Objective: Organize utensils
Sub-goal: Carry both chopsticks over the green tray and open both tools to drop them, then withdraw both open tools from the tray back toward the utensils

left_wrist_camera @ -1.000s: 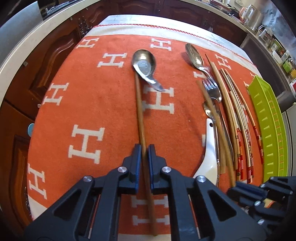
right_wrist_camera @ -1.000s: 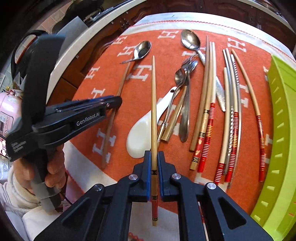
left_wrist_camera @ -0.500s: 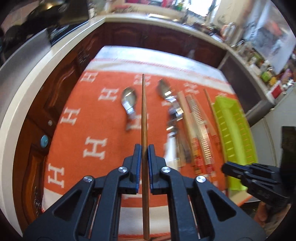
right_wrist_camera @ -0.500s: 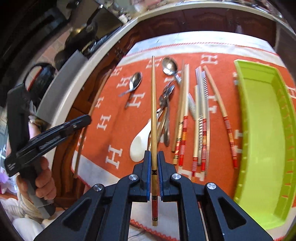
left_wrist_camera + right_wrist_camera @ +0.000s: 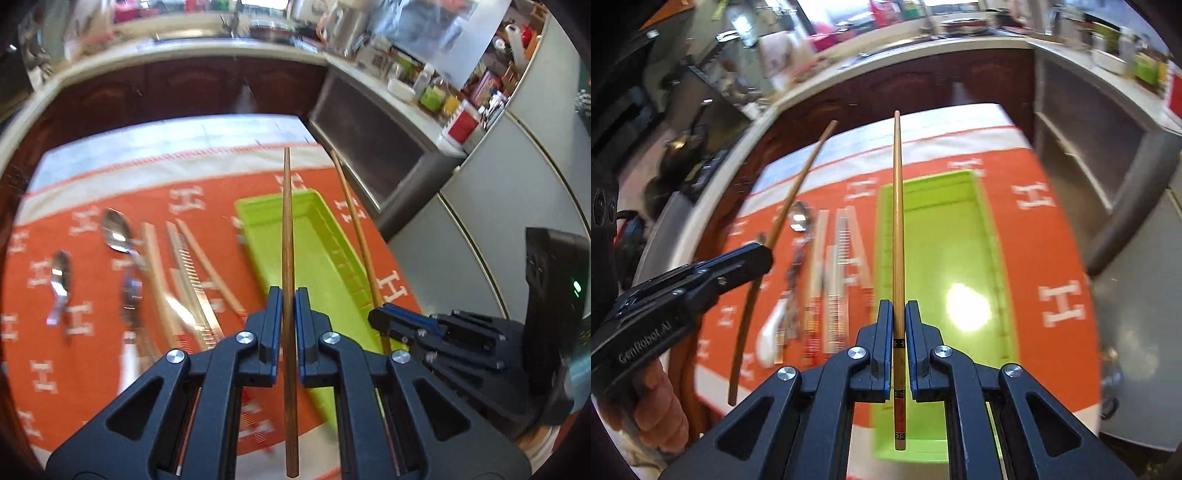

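Nearest to me, the left gripper [image 5: 289, 325] has its jaws clamped on the plain brown chopstick [image 5: 287, 236], which runs straight out ahead between them. The right gripper [image 5: 898, 347] is clamped the same way on the pale chopstick with the red banded end [image 5: 898, 229], its decorated tail hanging back below the jaws.

A second ago both sticks were low over the orange cloth [image 5: 92, 369]. Now I have them lifted and swung across, so the green tray [image 5: 945, 236] sits directly beneath and ahead of the right jaws, and under the left jaws as well. In the left view the right gripper rides just to the right of my jaws, its stick over the tray's far edge.

Left of both jaws, still on the desk, lie the remaining utensils: the spoons [image 5: 116, 230] and the other chopsticks [image 5: 192, 273], blurred by the motion.

I judge the carry is nearly finished; next I should lower both sticks along the tray's length and release. The tray is narrow, so a skewed stick could catch the rim.
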`<state>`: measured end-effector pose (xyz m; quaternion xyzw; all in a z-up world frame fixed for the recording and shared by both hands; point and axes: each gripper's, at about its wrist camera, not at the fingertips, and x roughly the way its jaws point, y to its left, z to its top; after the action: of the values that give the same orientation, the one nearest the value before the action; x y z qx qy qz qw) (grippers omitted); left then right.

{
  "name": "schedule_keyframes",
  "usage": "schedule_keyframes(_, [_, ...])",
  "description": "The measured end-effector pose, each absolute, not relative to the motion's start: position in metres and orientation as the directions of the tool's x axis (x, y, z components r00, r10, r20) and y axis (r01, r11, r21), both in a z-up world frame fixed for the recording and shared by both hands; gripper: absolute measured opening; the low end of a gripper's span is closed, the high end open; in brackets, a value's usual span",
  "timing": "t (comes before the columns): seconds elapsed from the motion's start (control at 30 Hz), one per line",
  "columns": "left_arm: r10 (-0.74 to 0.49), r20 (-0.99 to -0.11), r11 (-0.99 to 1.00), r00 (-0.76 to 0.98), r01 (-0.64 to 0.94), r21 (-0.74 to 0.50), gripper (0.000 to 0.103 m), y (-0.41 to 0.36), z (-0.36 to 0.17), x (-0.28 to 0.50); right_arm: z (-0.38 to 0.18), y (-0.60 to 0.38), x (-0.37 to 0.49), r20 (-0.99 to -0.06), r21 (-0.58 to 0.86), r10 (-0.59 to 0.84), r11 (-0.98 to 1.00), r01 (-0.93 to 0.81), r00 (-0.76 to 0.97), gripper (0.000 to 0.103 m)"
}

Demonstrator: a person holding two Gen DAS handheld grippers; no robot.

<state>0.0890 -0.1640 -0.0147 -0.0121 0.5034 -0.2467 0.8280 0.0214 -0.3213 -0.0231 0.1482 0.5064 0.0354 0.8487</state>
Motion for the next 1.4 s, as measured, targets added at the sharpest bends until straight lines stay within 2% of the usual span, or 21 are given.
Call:
schedule_keyframes(0.2, [-0.443,-0.852,0.875,0.278,0.343,-0.343,0.005,-0.196,-0.062,0.112,-0.048,-0.349,0.016,-0.888,0.244,0.161,0.959,0.145,0.431,0.007])
schedule_keyframes(0.3, [-0.422,-0.867,0.885,0.266,0.330,-0.330,0.005,-0.197,-0.078,0.113,-0.066,-0.347,0.022,-0.907,0.206,0.128,0.966,0.157,0.401,0.007])
schedule_keyframes(0.33, [-0.413,-0.870,0.888,0.268,0.330,-0.320,0.005,-0.197,-0.081,0.111,-0.071,-0.345,0.023,-0.912,0.193,0.117,0.968,0.160,0.394,0.010])
schedule_keyframes(0.37, [-0.407,-0.871,0.891,0.276,0.332,-0.311,0.005,-0.196,-0.083,0.110,-0.074,-0.345,0.023,-0.918,0.180,0.105,0.970,0.163,0.383,0.015])
schedule_keyframes(0.43, [-0.404,-0.872,0.890,0.277,0.337,-0.306,0.009,-0.196,-0.082,0.107,-0.083,-0.347,0.025,-0.919,0.172,0.094,0.969,0.176,0.384,0.050])
schedule_keyframes(0.47, [-0.396,-0.876,0.892,0.277,0.340,-0.296,0.012,-0.195,-0.082,0.107,-0.082,-0.347,0.023,-0.913,0.165,0.080,0.969,0.184,0.401,0.059])
schedule_keyframes(0.5, [-0.392,-0.876,0.894,0.282,0.340,-0.292,0.021,-0.190,-0.078,0.104,-0.080,-0.346,0.021,-0.906,0.162,0.072,0.970,0.184,0.417,0.066])
schedule_keyframes(0.53, [-0.387,-0.874,0.897,0.293,0.338,-0.284,0.032,-0.187,-0.077,0.102,-0.078,-0.345,0.021,-0.902,0.160,0.069,0.970,0.183,0.425,0.067])
schedule_keyframes(0.6, [-0.379,-0.867,0.905,0.324,0.327,-0.273,0.045,-0.178,-0.068,0.097,-0.074,-0.342,0.018,-0.897,0.159,0.068,0.972,0.174,0.436,0.067])
schedule_keyframes(0.63, [-0.370,-0.862,0.910,0.346,0.321,-0.262,0.047,-0.172,-0.064,0.095,-0.070,-0.338,0.017,-0.896,0.157,0.066,0.972,0.173,0.439,0.067])
schedule_keyframes(1.07, [-0.315,-0.800,0.940,0.511,0.281,-0.191,0.047,-0.079,-0.015,0.065,-0.046,-0.300,0.001,-0.894,0.134,0.050,0.978,0.158,0.445,0.067])
schedule_keyframes(1.17, [-0.289,-0.796,0.951,0.532,0.255,-0.175,0.047,-0.054,-0.007,0.060,-0.033,-0.285,-0.005,-0.879,0.102,0.023,0.985,0.142,0.475,0.076])
schedule_keyframes(1.23, [-0.266,-0.798,0.958,0.540,0.238,-0.158,0.048,-0.037,-0.002,0.057,-0.023,-0.277,-0.009,-0.866,0.085,0.003,0.986,0.141,0.501,0.095])
schedule_keyframes(1.4, [-0.236,-0.783,0.970,0.576,0.189,-0.154,0.053,-0.003,0.011,0.047,0.003,-0.262,-0.015,-0.837,0.101,0.025,0.989,0.110,0.546,0.098])
